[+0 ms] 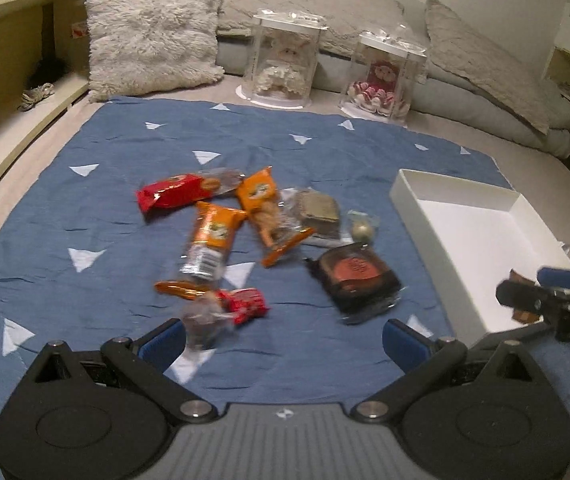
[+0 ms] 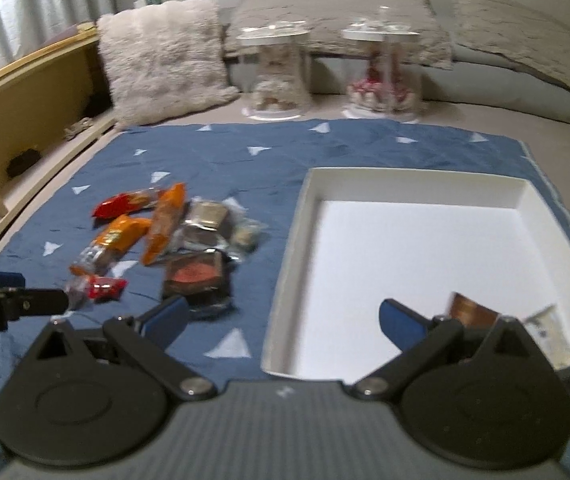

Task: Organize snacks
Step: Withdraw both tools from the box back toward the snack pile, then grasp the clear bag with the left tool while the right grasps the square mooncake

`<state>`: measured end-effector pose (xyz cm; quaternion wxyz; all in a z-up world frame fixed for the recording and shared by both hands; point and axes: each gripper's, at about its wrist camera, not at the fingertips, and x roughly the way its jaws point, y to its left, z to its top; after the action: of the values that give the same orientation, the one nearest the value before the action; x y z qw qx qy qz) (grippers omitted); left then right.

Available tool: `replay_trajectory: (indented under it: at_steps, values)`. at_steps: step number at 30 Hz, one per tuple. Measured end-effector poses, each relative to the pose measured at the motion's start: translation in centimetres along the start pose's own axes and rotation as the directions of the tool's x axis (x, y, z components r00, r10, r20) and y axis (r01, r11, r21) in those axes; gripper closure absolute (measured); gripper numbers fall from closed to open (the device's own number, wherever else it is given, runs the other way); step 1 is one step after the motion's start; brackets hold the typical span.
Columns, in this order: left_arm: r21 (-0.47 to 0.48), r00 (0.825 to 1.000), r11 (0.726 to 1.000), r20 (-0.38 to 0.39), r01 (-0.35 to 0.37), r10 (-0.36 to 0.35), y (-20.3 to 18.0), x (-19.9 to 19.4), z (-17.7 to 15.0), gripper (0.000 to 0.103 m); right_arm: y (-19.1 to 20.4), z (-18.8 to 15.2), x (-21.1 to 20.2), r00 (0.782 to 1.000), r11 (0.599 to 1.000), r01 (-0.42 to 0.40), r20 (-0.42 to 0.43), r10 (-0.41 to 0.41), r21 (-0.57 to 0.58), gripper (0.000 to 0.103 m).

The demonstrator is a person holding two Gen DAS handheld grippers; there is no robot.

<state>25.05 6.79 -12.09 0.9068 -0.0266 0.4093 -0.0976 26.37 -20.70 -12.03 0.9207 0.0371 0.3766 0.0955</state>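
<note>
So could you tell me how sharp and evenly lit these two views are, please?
Left wrist view: strong fisheye bend at the edges, motion smear on the near red snack packet. Right wrist view: softer throughout, and the white box interior is nearly blown out.

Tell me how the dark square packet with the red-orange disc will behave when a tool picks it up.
The dark square packet looks flat, boxy, probably fairly stiff. Its glossy film may slip. The loose crinkled edge likely flops.
</note>
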Motion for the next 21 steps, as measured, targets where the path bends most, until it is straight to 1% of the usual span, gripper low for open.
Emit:
replay_trajectory:
  at_steps: [3,4,5,7,9,12,13,16,17,19,21]
  values:
    - [-0.001,1.0,1.0,0.006,0.01,-0.01,1.5,0.2,-0.5,0.001,1.6,0.5,0.9,1.0,1.0,-0.02,-0.009,0.02,-0.023,0.0]
    - [0.001,1.0,1.0,0.008,0.014,-0.014,1.9,0.3,-0.6,0.003,2.1,0.8,1.2,1.0,0.999,-0.024,-0.014,0.024,-0.031,0.0]
    - [0.009,1.0,1.0,0.011,0.02,-0.02,2.2,0.5,-0.6,0.005,2.6,1.1,1.6,0.999,0.999,-0.03,-0.021,0.03,-0.037,0.0]
    - [0.034,1.0,0.999,0.011,0.025,-0.025,2.7,0.7,-0.6,0.013,3.5,2.0,2.5,0.998,0.998,-0.04,-0.043,0.038,-0.048,0.0]
    - [0.068,0.999,0.997,0.01,0.033,-0.034,3.2,1.1,-0.4,0.018,4.5,3.0,3.4,0.997,0.998,-0.047,-0.072,0.043,-0.053,0.0]
    - [0.133,0.999,0.99,-0.026,0.035,-0.032,3.3,2.1,-0.2,0.025,5.7,4.6,5.4,0.988,0.996,-0.075,-0.139,0.068,-0.042,0.0]
    - [0.153,0.999,0.988,-0.038,0.029,-0.023,3.3,2.5,-0.2,0.027,6.0,5.0,6.0,0.987,0.996,-0.074,-0.149,0.068,-0.04,0.001]
    - [0.192,0.997,0.981,-0.074,0.022,-0.008,3.9,3.6,-0.4,0.029,6.9,6.0,8.1,0.985,0.996,-0.071,-0.159,0.06,-0.058,0.002]
    - [0.198,0.996,0.98,-0.085,0.02,-0.003,4.2,4.0,-0.3,0.03,7.3,6.1,8.9,0.984,0.995,-0.071,-0.168,0.058,-0.073,0.002]
    - [0.216,0.995,0.976,-0.104,0.021,0.001,4.6,4.7,-0.3,0.035,8.1,6.0,10.9,0.98,0.994,-0.069,-0.19,0.052,-0.086,0.002]
    - [0.229,0.993,0.973,-0.119,0.025,0.002,4.9,5.3,-0.3,0.036,8.6,5.9,12.7,0.975,0.993,-0.067,-0.219,0.044,-0.097,0.003]
